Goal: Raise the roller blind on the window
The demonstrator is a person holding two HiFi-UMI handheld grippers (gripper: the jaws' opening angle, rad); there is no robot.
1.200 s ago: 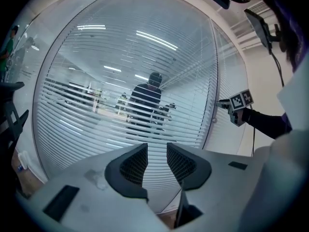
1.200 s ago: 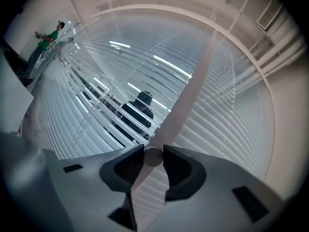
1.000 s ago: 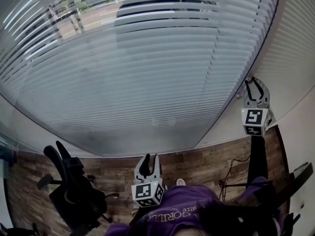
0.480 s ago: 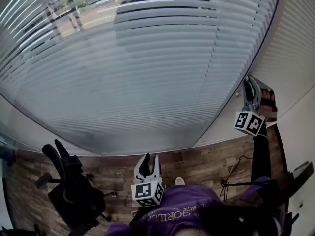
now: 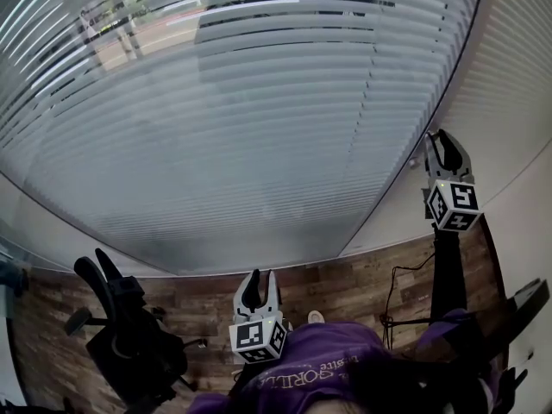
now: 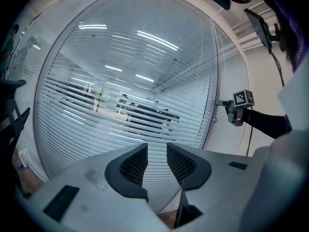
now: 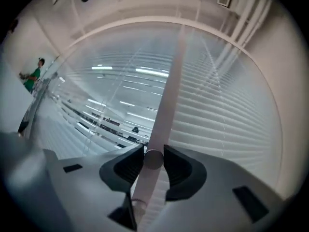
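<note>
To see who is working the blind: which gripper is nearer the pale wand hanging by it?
Right. The right gripper is shut on the wand; the left gripper hangs lower and off to its left, clear of it, jaws apart and empty.

Blind (image 5: 259, 128) fills the front, w/ floor (image 5: 345, 287) below its bottom edge. Chair (image 5: 121, 326) stands on the floor at lower left, well left of the left gripper (image 5: 260, 276), which is low at centre. Right gripper (image 5: 442, 141) is higher, at the blind's right edge, w/ wand (image 7: 166, 105) between its jaws.
</note>
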